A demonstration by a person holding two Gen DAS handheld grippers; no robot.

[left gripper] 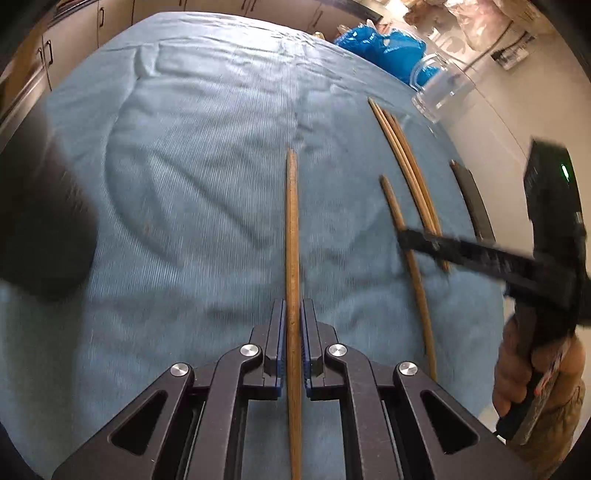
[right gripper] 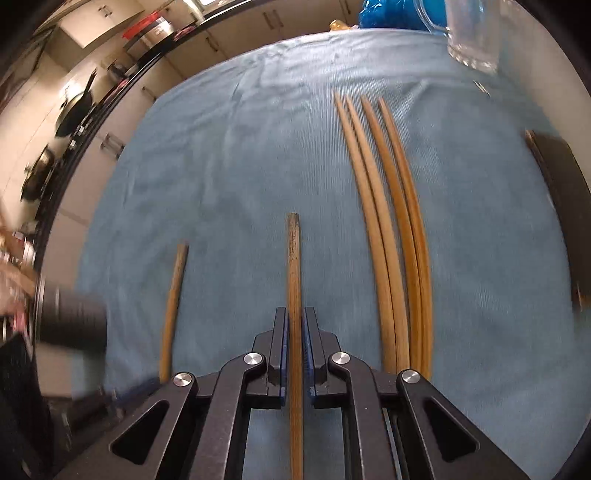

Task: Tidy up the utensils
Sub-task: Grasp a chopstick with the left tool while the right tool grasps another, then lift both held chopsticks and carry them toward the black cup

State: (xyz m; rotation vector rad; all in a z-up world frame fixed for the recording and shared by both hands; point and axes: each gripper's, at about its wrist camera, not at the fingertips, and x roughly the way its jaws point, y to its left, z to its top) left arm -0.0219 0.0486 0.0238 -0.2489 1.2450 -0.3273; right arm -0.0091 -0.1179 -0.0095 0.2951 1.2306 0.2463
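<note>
Brown wooden chopsticks lie on a blue cloth (left gripper: 184, 184). My left gripper (left gripper: 293, 314) is shut on one chopstick (left gripper: 292, 229), held along its fingers. My right gripper (right gripper: 295, 321) is shut on another chopstick (right gripper: 294, 266). In the left wrist view the right gripper (left gripper: 406, 236) shows at the right, gripping its chopstick (left gripper: 393, 206). Several lighter chopsticks (right gripper: 388, 229) lie side by side to the right of my right gripper; they also show in the left wrist view (left gripper: 410, 170). The left gripper's chopstick appears at the left of the right wrist view (right gripper: 173, 295).
A clear glass mug (left gripper: 439, 88) stands at the cloth's far right corner, also in the right wrist view (right gripper: 472, 33). A blue plastic bag (left gripper: 384, 44) lies behind it. A dark flat object (right gripper: 561, 199) lies at the cloth's right edge. Cabinets (right gripper: 110, 122) stand beyond the table.
</note>
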